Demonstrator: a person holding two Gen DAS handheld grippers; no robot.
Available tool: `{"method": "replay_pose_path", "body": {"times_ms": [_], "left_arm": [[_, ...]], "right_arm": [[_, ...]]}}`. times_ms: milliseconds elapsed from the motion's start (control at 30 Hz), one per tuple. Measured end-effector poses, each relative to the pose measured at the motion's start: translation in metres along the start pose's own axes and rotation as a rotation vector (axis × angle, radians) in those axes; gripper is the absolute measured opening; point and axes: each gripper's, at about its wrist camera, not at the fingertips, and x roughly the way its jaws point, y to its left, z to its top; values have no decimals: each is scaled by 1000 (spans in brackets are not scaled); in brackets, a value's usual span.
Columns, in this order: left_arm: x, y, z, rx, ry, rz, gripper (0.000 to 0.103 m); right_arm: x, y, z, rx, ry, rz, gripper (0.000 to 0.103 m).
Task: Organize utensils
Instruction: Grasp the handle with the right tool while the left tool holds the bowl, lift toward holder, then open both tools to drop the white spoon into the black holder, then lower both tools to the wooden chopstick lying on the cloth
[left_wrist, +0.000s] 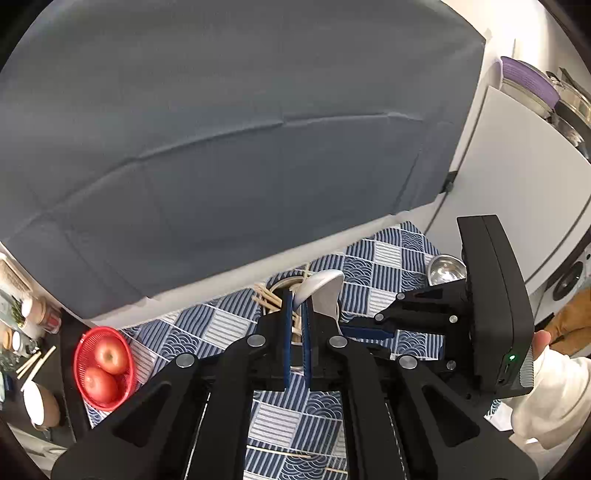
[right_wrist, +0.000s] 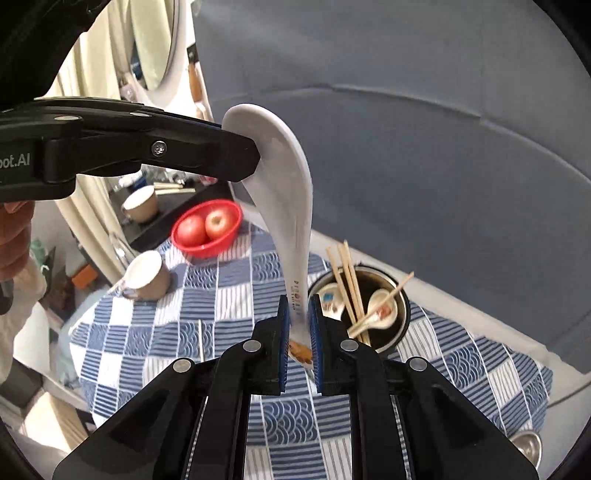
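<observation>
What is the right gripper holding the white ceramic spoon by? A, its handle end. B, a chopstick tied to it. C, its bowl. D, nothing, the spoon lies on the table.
A: in the right wrist view the right gripper pinches the handle of the white spoon, while the left gripper holds its bowl end.

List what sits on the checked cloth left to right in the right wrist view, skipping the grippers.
Tan mug → red basket of apples → white spoon held up over the cloth → dark pot with chopsticks and small spoons → steel bowl at the far right edge.
</observation>
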Motion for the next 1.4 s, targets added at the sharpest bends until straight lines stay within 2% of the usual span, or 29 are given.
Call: {"method": "replay_pose_path", "body": {"times_ms": [167,367,400,433,467,500,567,633,667,833,1000,1133,1400], "left_arm": [[7,-2,15,5,-4,8,6],[27,4,21,-18,19,0,6],[30,6,21,-33,21,-5,14],[34,11,20,-55,29,-11,26],[36,14,20,-75,29,-3,59],[37,19,18,-105,15,22,80],[34,31,11,-161,1,23,82],[31,38,3,-185,6,27,87],[31,41,0,-191,8,44,91],[34,59,-22,-236,48,102,95],[45,73,-52,-268,126,137,96],[49,79,-72,-274,167,150,97],[71,84,-116,-238,280,221,97]], "right_arm": [[4,-16,6,15,-29,21,10],[22,-30,7,-3,-14,25,10],[27,-32,6,1,-12,21,12],[35,-36,4,10,-2,-3,18],[42,-40,1,17,18,-19,25],[48,-44,-2,27,40,-26,38],[54,-51,-14,42,68,-51,42],[53,-55,-25,45,81,-66,55],[52,-57,-31,52,85,-69,58],[43,-59,-50,71,110,-87,68],[43,-52,-67,77,147,-110,73],[43,-45,-82,89,180,-121,77],[45,-19,-113,97,253,-139,82]]}}
